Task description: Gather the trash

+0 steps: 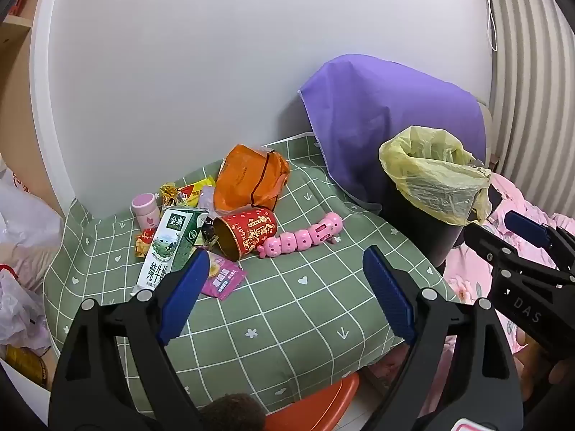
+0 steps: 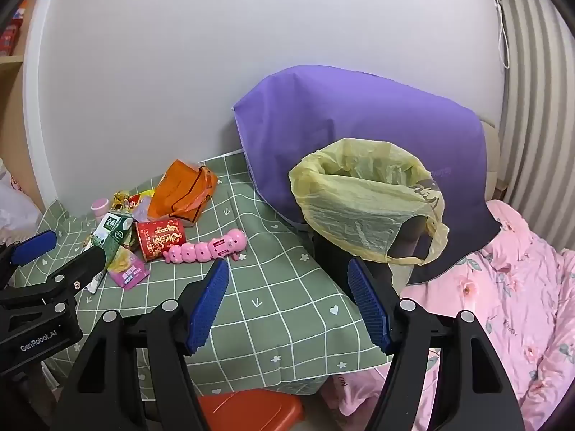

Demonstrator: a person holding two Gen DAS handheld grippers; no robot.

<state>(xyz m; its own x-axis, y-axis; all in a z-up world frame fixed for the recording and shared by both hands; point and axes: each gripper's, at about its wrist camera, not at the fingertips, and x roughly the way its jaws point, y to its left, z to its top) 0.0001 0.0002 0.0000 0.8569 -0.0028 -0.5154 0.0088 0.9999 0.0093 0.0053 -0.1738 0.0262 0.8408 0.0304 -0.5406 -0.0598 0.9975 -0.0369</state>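
A pile of trash lies at the far left of the green checked cloth (image 1: 287,305): a milk carton (image 1: 169,248), a red can (image 1: 248,233) on its side, an orange bag (image 1: 251,179), a pink sachet (image 1: 222,276), wrappers (image 1: 187,190) and a small pink bottle (image 1: 145,210). A pink caterpillar toy (image 1: 305,237) lies beside the can. A black bin with a yellow liner (image 1: 431,176) stands at the right. My left gripper (image 1: 287,294) is open and empty, hovering near the carton. My right gripper (image 2: 287,301) is open and empty in front of the bin (image 2: 366,194).
A purple bag (image 2: 359,115) leans on the white wall behind the bin. A pink floral quilt (image 2: 503,287) lies at the right. An orange stool (image 2: 248,409) sits below the table's front edge. White plastic bags (image 1: 21,251) crowd the left.
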